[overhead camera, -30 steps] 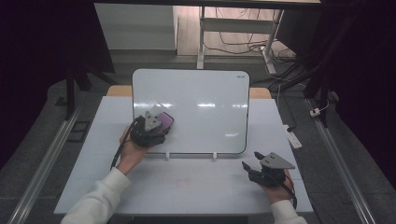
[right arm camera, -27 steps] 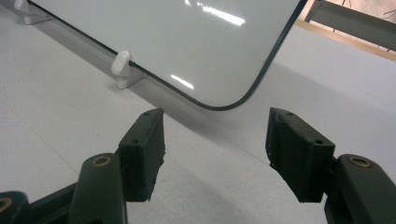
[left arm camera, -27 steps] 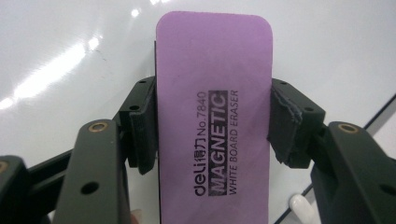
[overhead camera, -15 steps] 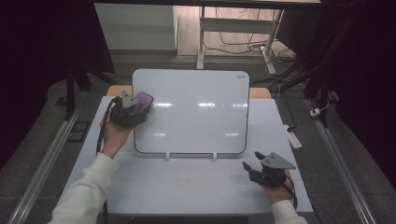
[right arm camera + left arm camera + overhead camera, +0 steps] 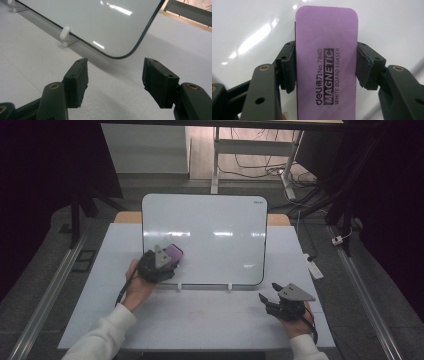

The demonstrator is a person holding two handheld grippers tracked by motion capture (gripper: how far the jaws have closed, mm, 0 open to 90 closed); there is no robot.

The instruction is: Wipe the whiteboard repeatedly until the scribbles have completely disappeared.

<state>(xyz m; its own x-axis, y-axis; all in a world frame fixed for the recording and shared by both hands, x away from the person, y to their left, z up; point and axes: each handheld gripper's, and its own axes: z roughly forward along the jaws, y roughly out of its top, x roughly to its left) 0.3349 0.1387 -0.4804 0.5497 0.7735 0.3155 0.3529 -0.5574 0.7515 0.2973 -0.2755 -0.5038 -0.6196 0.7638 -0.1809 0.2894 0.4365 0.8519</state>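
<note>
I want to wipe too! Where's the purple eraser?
The purple rectangular foam eraser is clamped in the left tongs, against the whiteboard's lower left in the high view.

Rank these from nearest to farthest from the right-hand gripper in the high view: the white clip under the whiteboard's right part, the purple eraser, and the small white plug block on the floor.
From the right gripper:
1. White clip, just up and left, at the glossy whiteboard's lower edge.
2. Purple rectangular eraser, far left, clamped in the left gripper.
3. Small white plug block, up and right, on the floor beyond the table.
</note>
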